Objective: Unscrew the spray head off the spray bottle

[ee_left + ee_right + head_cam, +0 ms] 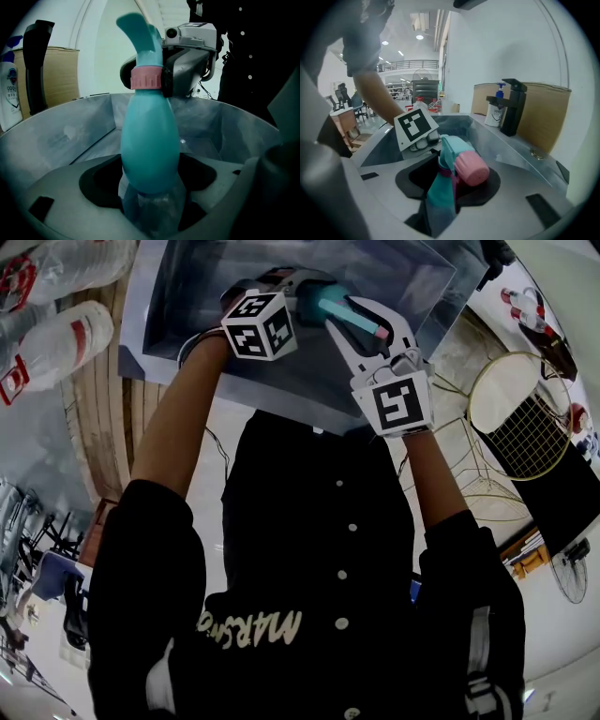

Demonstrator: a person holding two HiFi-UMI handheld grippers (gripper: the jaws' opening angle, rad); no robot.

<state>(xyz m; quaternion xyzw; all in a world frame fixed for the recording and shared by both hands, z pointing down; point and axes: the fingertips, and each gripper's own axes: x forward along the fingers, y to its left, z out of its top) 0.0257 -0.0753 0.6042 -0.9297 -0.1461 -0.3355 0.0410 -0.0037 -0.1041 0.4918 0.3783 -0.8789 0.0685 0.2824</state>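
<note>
Spray bottle (150,140) stands clamped by its base in the left tool (151,183): light, smooth plastic, likely to slip or squash. The right tool (450,187) is closed on the spray head (452,157); the ribbed pink collar (146,78) looks the surer hold. Sink (56,140) walls lie beneath both tools, with open room above
</note>
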